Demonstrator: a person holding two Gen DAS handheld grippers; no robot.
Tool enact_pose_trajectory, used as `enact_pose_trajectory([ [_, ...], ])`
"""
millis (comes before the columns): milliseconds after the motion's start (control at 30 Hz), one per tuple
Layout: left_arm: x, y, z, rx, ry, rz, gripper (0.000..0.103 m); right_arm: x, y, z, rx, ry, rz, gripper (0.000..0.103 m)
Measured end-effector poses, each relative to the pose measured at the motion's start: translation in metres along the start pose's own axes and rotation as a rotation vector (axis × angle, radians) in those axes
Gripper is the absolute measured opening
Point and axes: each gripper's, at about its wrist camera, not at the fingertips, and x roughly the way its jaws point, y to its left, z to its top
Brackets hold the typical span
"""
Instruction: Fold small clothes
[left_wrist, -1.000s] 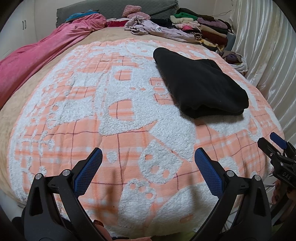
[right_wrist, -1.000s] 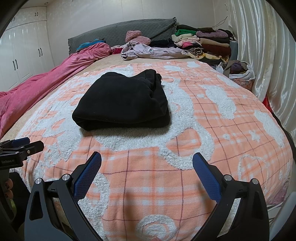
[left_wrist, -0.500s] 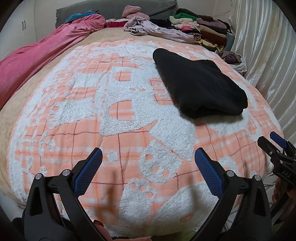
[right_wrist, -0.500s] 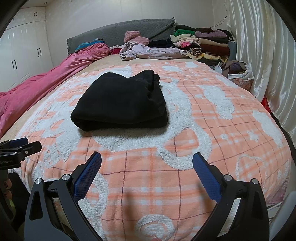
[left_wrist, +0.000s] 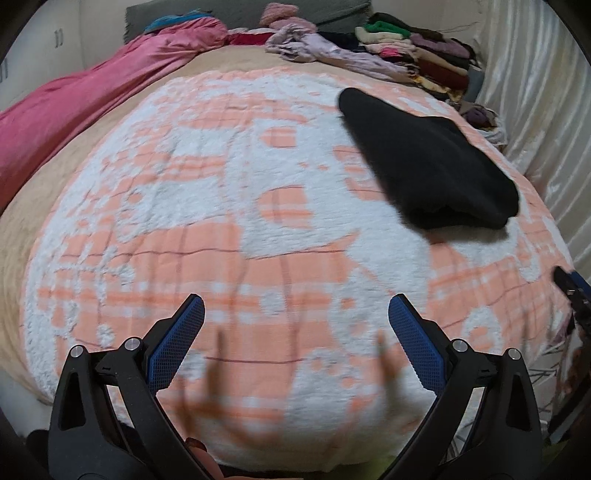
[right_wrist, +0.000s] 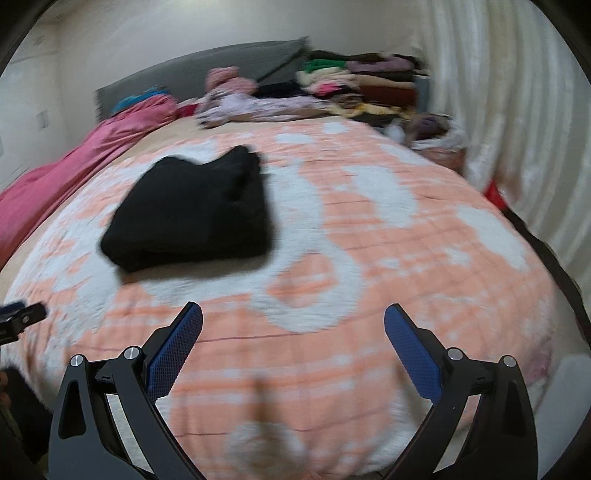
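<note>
- While both views are smeared with blur, I see my left gripper (left_wrist: 295, 317) and right gripper (right_wrist: 293, 323) spread wide and holding nothing, low over the near edge of the blanket (left_wrist: 221, 229).
- A black garment (right_wrist: 192, 206) lies folded into a thick rectangle on the blanket, well apart from both grippers. In the left view it (left_wrist: 428, 162) sits ahead and to the right; in the right view it sits ahead and to the left, so it lies between my two hands and further up the bed.
- I judge this piece finished, so the step in hand is fetching the next one.
- A lilac garment (left_wrist: 332, 55) sprawls unfolded near the headboard, beside a stack (left_wrist: 417, 55) of folded clothes in the far right corner. A pink duvet (left_wrist: 92, 96) runs along the left side.
- To do this well, I should carry the grippers over or around the black garment without brushing it, so the fold stays neat.
- I should take the lilac garment by an edge or seam, not a bunched middle, and lift it clear of the stack before dragging.
- Spreading it flat on bare blanket, apart from the black garment, should give room to fold.
- Moving slower should sharpen the view before I close on cloth.
</note>
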Motion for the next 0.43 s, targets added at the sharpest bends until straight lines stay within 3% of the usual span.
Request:
enact_pose_trajectory([
  [100,0.003,0.025,0.001,-0.042,-0.006,0.012,0.093,-0.011,-0.037,-0.006,0.081,-0.027,-0.125,0.098],
  [233,0.014,0.087,0.019,-0.173,0.023,0.050,0.093,-0.032,-0.130,-0.027,0.256,-0.018,-0.352,0.098],
  [433,0.027,0.198,0.061,-0.282,0.013,0.279,0.093,-0.070,-0.301,-0.095,0.679,0.076,-0.690,0.098],
])
